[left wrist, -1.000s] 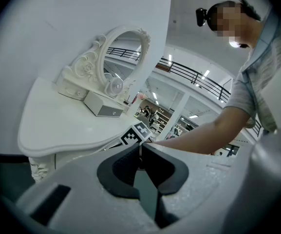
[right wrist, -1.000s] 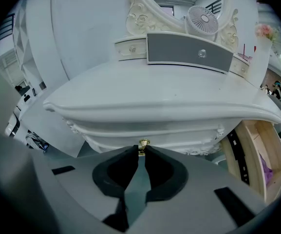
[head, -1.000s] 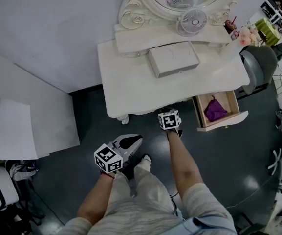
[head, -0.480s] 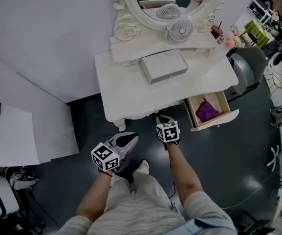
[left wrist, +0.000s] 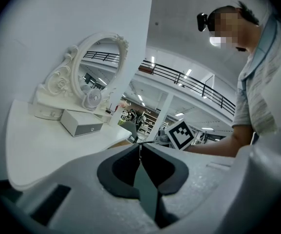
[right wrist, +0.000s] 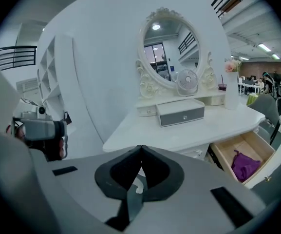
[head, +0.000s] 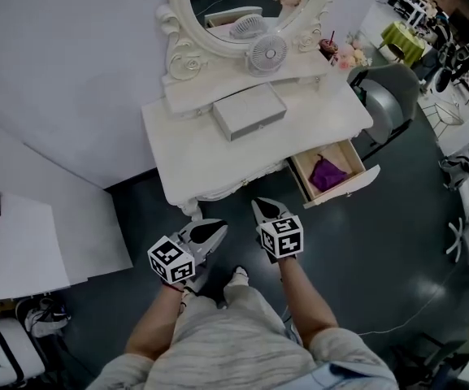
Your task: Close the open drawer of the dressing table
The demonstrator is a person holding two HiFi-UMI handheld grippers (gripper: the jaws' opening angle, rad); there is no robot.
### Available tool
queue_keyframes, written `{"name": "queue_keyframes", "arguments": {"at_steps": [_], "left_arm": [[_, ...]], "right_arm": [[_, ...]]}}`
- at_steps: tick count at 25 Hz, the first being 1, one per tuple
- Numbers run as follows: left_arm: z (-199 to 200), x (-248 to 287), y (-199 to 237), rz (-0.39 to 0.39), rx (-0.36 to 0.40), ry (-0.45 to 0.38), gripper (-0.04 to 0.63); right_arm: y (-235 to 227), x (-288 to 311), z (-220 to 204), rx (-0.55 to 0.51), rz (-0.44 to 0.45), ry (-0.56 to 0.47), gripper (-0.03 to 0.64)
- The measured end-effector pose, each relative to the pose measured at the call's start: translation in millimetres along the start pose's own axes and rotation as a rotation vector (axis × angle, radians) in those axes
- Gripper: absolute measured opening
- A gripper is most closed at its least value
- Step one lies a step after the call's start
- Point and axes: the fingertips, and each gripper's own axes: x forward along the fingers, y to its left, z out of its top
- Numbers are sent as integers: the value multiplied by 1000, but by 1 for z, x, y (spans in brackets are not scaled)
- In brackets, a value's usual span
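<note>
Standing before the dressing table (head: 189, 149), I hold a gripper in each hand, low in front of me and short of the table's front edge. My left gripper (head: 218, 227) has its jaws pressed together at the tips with nothing between them; it points toward the table's front, near its left leg. My right gripper (head: 258, 205) is likewise closed on nothing, the two dark pads meeting at the tips, and it hangs just in front of the table's middle, tilted downward. The two grippers sit side by side, close but not touching.

The drawer (head: 344, 190) stands pulled out at the table's right end, open to the top, and a purple cloth (head: 327, 173) lies crumpled inside it. It is to the right of my right gripper and apart from it; neither tool touches the drawer front.

On the tabletop a flat white box (head: 249, 110) rests near the middle, and behind it a small round fan (head: 267, 53) stands on the raised shelf under the oval mirror (head: 234, 6). A grey chair (head: 388, 96) sits beyond the table's right end.
</note>
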Motion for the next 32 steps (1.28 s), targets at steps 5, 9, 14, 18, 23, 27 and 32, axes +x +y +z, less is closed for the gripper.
{"name": "queue_keyframes", "arguments": {"at_steps": [5,9,14,18,23,27,32], "left_arm": [[7,9,-26,-61,34,18,28],[12,16,-44,-98,53,30,28],[12,32,-64,-137,66,39,28],[10,53,-82,-177,86,54,28],[11,86,-105,-245,107,65,28],[8,115,-121,-304,117,98,28],[7,150,-133,-367,129,133,28]], "right_arm": [[-1,-50,19,37,-16,-88,9],[-9,-88,23,55,-42,-134,9],[-28,-130,15,76,-85,-163,9],[-46,-161,5,92,-120,-177,9],[-79,-199,-8,106,-188,-192,9],[-110,-222,-20,138,-256,-197,9],[-144,-237,-28,161,-323,-194,9]]}}
